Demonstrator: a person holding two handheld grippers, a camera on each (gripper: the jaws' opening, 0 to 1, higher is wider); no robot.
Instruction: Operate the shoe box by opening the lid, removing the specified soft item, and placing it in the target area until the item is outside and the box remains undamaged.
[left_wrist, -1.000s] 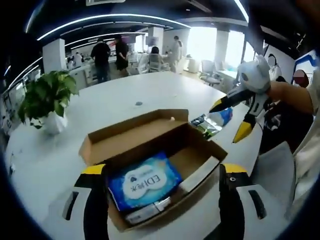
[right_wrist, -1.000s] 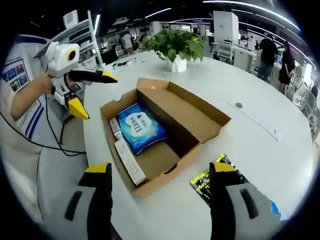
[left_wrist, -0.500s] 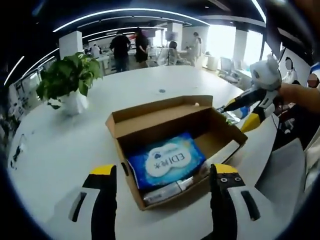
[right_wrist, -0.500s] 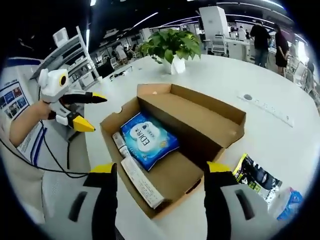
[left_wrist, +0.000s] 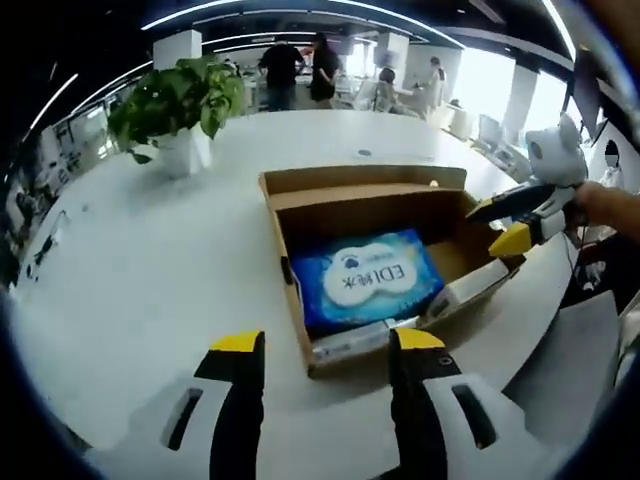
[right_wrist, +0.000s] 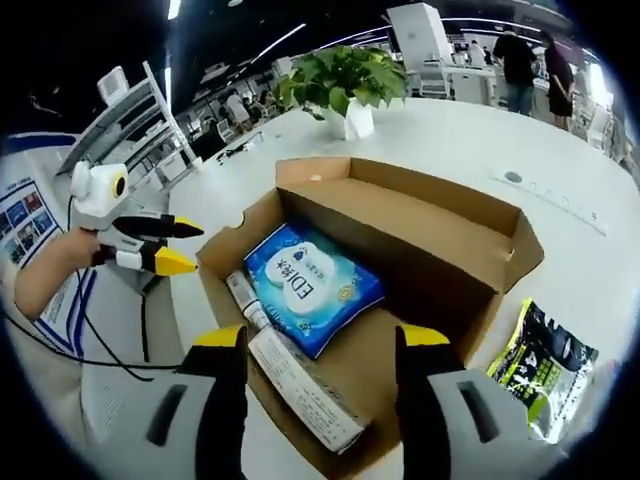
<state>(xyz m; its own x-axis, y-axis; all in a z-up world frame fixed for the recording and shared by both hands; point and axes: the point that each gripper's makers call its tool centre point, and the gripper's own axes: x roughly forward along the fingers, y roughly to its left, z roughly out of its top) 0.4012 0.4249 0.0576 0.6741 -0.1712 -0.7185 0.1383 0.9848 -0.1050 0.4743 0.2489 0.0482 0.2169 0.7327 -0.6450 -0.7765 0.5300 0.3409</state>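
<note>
Shoe box (left_wrist: 375, 255) sits open on the counter (left_wrist: 140, 270), blue soft pack (right_wrist: 310, 285) inside; left gripper (left_wrist: 325, 345) and right gripper (right_wrist: 320, 340) both spread wide, empty.

Each tool has two black jaws tipped in yellow, each with a slotted recess on its outer face. The left tool (right_wrist: 150, 245) and the right tool (left_wrist: 520, 215) each carry a white rounded body. A thin black cable (right_wrist: 90, 350) trails below a white sleeve (right_wrist: 45, 330).

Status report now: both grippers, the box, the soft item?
Left gripper and right gripper open, empty. Shoe box lid open; blue soft pack lies inside. White carton beside the pack.
</note>
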